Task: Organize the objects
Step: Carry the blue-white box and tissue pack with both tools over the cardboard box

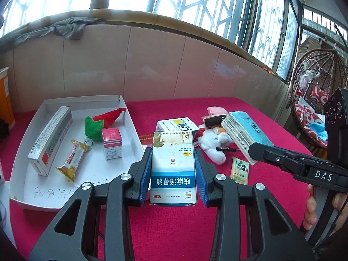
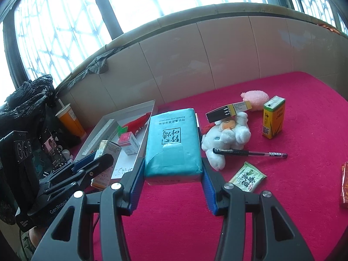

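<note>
Holding two packs above a red cloth (image 1: pixel 174 228), I work left to right across the table. At far left the white tray (image 1: pixel 19 152) already has a long grey box (image 1: pixel 51 139), a yellow snack bar (image 1: pixel 72 163), a small pink box (image 1: pixel 112 144) and a red-and-green plush (image 1: pixel 104 120), which I take to be things already sorted. Just right of it, my left gripper (image 1: pixel 174 171) is clenched on an upright medicine box (image 1: pixel 173 169), blue pads on its two narrow sides, the box held clear of the cloth and near the tray's right wall; I judge it bound for the tray. Behind it stands another white box (image 1: pixel 177 126).

Further right, my right gripper (image 2: pixel 173 174) grasps a teal tissue pack (image 2: pixel 173 143) by its long sides, lifted and level, close to the tray's corner. A grip across the width keeps so soft a pack from sagging, I think.

Still loose on the cloth: a white plush (image 2: pixel 226 139) with a black-and-yellow box (image 2: pixel 228 111) on it, a black pen (image 2: pixel 250 153) touching the plush, a green sachet (image 2: pixel 248 177), a pink plush (image 2: pixel 255 100) and a yellow carton (image 2: pixel 273 117).

Beige tiles (image 1: pixel 152 65) back the table beneath barred windows (image 1: pixel 195 0); a wicker hanging chair (image 1: pixel 315 91) is at far right.
</note>
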The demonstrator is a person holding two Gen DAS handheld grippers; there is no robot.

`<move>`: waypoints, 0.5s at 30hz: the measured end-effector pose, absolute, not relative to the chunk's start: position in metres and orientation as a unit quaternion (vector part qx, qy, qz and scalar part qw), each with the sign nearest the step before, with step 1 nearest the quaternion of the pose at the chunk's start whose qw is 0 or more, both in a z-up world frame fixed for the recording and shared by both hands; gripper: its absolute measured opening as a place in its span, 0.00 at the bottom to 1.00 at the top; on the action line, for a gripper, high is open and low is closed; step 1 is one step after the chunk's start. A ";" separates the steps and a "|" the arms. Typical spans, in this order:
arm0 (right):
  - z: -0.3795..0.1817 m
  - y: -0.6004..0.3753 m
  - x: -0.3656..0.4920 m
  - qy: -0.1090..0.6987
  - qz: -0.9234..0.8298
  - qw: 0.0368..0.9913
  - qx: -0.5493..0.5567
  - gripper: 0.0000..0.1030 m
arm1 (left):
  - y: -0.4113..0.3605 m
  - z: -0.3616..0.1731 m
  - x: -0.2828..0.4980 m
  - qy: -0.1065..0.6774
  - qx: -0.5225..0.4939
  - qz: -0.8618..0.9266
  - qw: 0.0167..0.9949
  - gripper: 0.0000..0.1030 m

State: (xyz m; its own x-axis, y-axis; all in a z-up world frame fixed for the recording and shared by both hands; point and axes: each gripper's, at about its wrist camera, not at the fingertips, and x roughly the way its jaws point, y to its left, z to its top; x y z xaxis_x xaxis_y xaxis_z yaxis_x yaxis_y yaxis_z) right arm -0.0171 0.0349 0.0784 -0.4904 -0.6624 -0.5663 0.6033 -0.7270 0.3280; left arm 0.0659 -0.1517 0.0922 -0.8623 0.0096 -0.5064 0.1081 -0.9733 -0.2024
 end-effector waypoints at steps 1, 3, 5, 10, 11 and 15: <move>0.079 0.033 -0.016 -0.041 -0.862 0.368 0.347 0.47 | -0.154 0.092 0.067 0.114 0.260 -0.958 0.028 0.35; 0.079 0.031 -0.015 -0.038 -0.861 0.371 0.347 0.47 | -0.158 0.093 0.069 0.118 0.258 -0.958 0.031 0.35; 0.079 0.028 -0.014 -0.035 -0.860 0.372 0.347 0.47 | -0.162 0.092 0.071 0.122 0.256 -0.958 0.036 0.35; 0.079 0.022 -0.011 -0.029 -0.858 0.376 0.349 0.47 | -0.173 0.092 0.076 0.131 0.252 -0.958 0.046 0.35; 0.078 0.021 -0.011 -0.027 -0.857 0.377 0.349 0.47 | -0.175 0.092 0.077 0.132 0.251 -0.958 0.049 0.35; 0.077 0.017 -0.009 -0.022 -0.856 0.379 0.351 0.47 | -0.184 0.091 0.081 0.140 0.248 -0.957 0.059 0.35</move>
State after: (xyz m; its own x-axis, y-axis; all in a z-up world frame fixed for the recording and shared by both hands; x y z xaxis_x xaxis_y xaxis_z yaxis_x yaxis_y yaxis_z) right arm -0.0091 0.0167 0.0774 -0.4658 -0.6650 -0.5838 0.6338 -0.7111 0.3043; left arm 0.0809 -0.1840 0.0915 -0.8706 -0.0431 -0.4902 0.1816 -0.9540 -0.2385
